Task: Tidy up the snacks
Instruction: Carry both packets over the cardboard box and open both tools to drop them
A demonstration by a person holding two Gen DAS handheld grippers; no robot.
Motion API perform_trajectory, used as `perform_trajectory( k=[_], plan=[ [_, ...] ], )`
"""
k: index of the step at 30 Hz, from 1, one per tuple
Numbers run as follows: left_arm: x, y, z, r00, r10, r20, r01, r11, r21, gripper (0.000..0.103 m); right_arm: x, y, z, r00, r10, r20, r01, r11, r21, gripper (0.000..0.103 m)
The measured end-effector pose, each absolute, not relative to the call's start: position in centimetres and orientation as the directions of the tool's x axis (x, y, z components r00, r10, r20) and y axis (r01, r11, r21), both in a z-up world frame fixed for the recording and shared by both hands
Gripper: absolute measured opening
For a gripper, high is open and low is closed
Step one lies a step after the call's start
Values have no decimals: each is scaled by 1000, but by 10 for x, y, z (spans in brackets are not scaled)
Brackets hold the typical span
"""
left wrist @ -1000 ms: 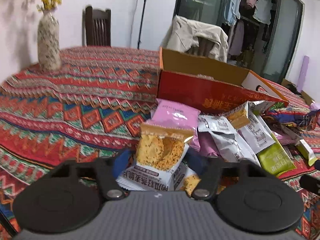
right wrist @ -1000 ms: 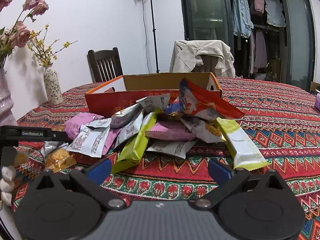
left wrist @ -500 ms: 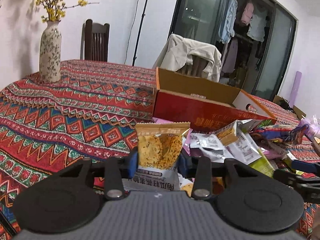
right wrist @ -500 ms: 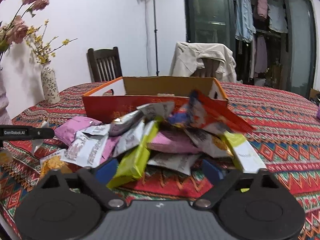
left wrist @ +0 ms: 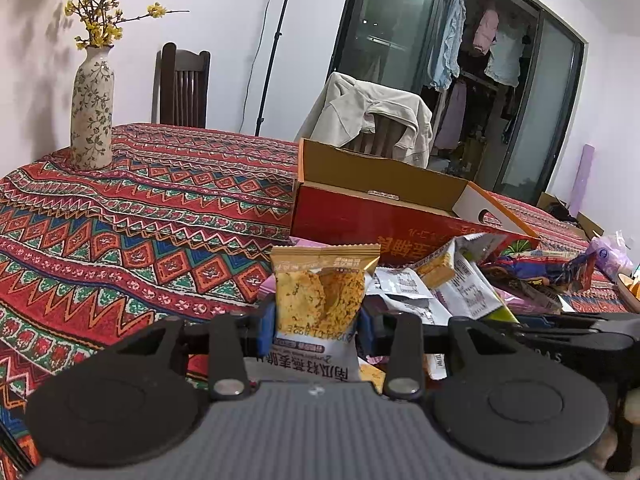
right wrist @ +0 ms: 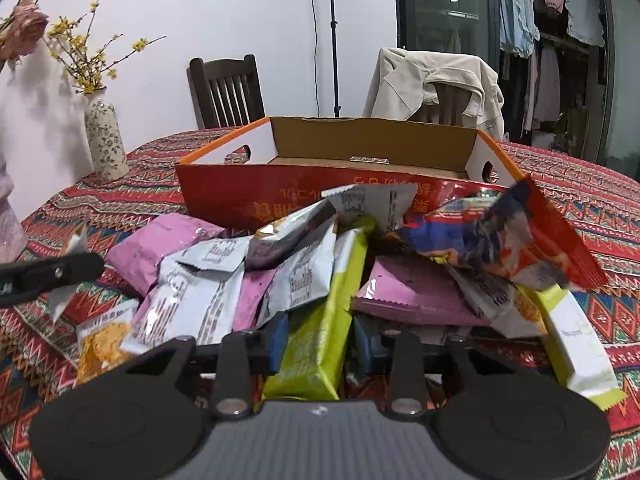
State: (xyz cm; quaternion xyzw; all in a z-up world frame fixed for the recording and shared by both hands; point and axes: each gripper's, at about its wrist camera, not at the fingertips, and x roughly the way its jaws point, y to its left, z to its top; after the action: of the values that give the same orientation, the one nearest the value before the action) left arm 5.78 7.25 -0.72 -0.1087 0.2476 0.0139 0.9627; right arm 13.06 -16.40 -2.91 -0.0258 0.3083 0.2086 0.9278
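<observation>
My left gripper [left wrist: 318,328] is shut on a golden cracker packet [left wrist: 320,296], which stands upright between the blue pads, just off the table. A pile of snack packets [right wrist: 288,264] lies in front of an open red cardboard box [right wrist: 320,200] [left wrist: 400,220]. In the right wrist view my right gripper [right wrist: 320,344] is at the pile's near edge, and its jaws are closing on a lime-green snack bar [right wrist: 340,280], with both pads against the bar's sides. The bar's far end is tucked under the other wrappers. The box looks empty inside.
A patterned red tablecloth [left wrist: 140,220] covers the table. A flowered vase [left wrist: 92,120] stands at the far left. Beyond the table are a wooden chair [right wrist: 228,92] and a chair draped with a beige jacket [right wrist: 436,80]. A crumpled red-and-blue bag [right wrist: 512,240] tops the pile's right side.
The left gripper closed on the golden packet and lifted it upright off the pile. The right gripper moved forward into the pile, and its wide jaws narrowed around the green bar.
</observation>
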Motion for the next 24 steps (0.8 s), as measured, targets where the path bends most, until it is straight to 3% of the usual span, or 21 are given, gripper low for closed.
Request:
perform_trajectory(
  k=[8,24],
  plan=[
    [55,71,-2,883,-31,-469,-74,976,-204,40,108,-180,-23,742,392,-544,-424,903,73,20],
    [58,49,44,925,-45,-377,-19,986,-163,40,73,-227,35,851,400,-340,-396,914,84,18]
  ],
)
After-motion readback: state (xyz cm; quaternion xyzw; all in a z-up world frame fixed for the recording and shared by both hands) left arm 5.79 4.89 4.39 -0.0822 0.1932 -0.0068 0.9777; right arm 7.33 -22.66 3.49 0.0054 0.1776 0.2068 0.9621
